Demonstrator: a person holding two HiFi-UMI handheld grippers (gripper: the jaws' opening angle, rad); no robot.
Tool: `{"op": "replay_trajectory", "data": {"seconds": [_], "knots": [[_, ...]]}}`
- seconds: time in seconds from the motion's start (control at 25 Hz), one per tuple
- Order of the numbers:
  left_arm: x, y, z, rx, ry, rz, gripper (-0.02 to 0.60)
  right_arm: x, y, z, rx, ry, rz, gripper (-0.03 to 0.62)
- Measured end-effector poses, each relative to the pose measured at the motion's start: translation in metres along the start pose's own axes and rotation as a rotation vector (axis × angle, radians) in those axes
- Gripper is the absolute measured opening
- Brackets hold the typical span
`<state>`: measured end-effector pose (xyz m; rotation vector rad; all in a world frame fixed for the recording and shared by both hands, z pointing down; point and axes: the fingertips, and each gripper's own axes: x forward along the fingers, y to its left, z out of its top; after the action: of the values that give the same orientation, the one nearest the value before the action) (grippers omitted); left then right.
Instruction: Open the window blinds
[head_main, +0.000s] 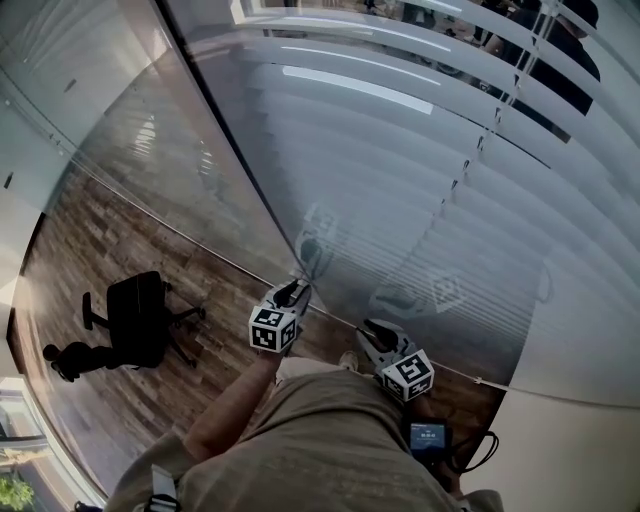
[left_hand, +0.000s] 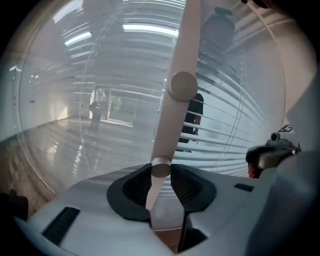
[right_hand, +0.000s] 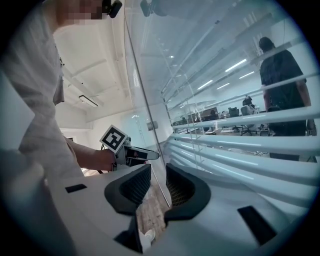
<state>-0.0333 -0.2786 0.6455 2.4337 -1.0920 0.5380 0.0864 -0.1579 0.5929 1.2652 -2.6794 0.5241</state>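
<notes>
Our left hand-held gripper (left_hand: 161, 174) pinches the wand's (left_hand: 173, 112) lower end; the wand rises just ahead, blinds (left_hand: 235, 125) beyond. Our right hand-held gripper (right_hand: 158, 182) stands spread, blinds at its right.

Wood-plank floor (head_main: 110, 230) spreads toward 9 o'clock, where a black office chair (head_main: 135, 320) stands at 8 o'clock. A glass wall (head_main: 190, 150) climbs toward 11 — pale wall (head_main: 585, 440) at 4.
</notes>
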Motion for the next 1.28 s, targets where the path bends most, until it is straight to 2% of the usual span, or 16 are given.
{"op": "replay_trajectory", "data": {"seconds": [0.16, 0.32, 0.4, 0.6, 0.88, 1.16, 1.28], "knots": [[-0.001, 0.002, -0.007, -0.189, -0.002, -0.082, 0.133, 0.001, 0.001, -0.006, 0.003, 0.004, -0.001, 0.103], [0.002, 0.004, -0.002, -0.478, -0.049, -0.212, 0.133, 0.002, -0.002, -0.002, 0.006, 0.011, 0.0, 0.103], [0.003, 0.004, -0.002, -0.575, -0.076, -0.253, 0.133, 0.004, -0.003, -0.003, 0.01, 0.011, 0.003, 0.103], [0.008, 0.001, 0.002, -0.628, -0.081, -0.276, 0.133, 0.004, -0.01, 0.0, 0.0, 0.005, 0.006, 0.103], [0.005, -0.003, 0.002, -0.807, -0.109, -0.375, 0.133, 0.0, -0.007, -0.001, -0.002, 0.007, 0.013, 0.103], [-0.001, -0.011, 0.001, -0.731, -0.118, -0.348, 0.146, -0.001, -0.006, 0.005, -0.003, -0.005, 0.004, 0.103], [-0.002, -0.015, -0.01, -0.645, -0.105, -0.301, 0.147, -0.008, -0.011, 0.005, 0.01, -0.007, -0.012, 0.103]]}}
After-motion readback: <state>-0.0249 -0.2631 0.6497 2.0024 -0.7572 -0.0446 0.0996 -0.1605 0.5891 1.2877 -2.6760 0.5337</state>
